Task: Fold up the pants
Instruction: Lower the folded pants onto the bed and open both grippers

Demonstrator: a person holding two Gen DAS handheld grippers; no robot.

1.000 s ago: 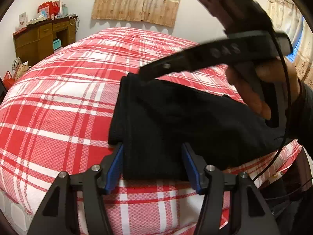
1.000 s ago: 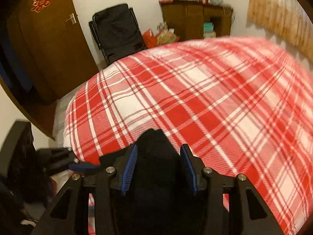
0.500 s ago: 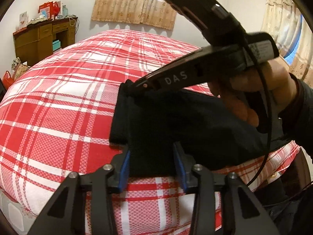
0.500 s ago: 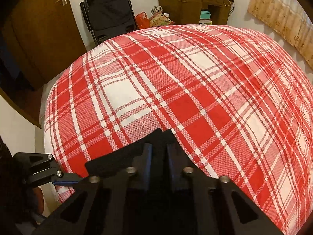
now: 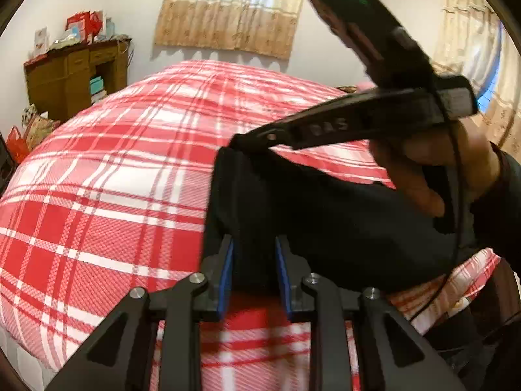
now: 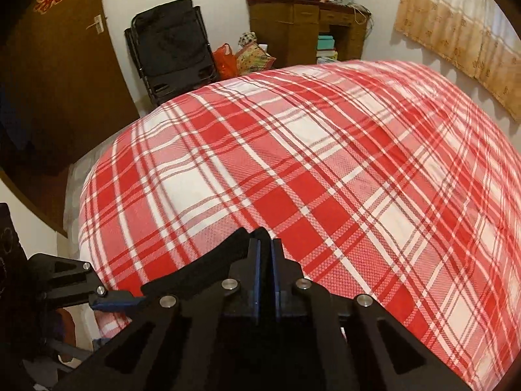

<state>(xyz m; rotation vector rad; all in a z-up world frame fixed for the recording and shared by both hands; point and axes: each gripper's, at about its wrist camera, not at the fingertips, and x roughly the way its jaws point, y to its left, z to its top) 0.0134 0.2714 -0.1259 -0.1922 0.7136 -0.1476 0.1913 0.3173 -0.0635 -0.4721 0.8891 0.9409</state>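
Note:
Black pants (image 5: pixel 325 221) lie folded on the red plaid bedcover (image 5: pixel 114 195), close to the near edge. My left gripper (image 5: pixel 254 260) has its blue pads on either side of the near hem; its jaws are closing and the fabric fills the gap between them. A person's hand (image 5: pixel 423 176) holds my right gripper (image 5: pixel 241 138), whose tip pinches the far left corner of the pants. In the right wrist view my right gripper (image 6: pixel 265 251) is shut, with a fold of the pants (image 6: pixel 208 267) at its tip. The left gripper (image 6: pixel 114 299) shows at the lower left.
A wooden desk (image 6: pixel 306 29) with boxes on top stands against the far wall. Beside it are bags (image 6: pixel 228 58) and a black folding chair (image 6: pixel 169 45). A brown door (image 6: pixel 58 65) is at the left. Curtains (image 5: pixel 228 9) hang behind the bed.
Both pairs of jaws have come together on the pants. The right gripper's tip has come down onto the far corner, which now sits slightly raised.

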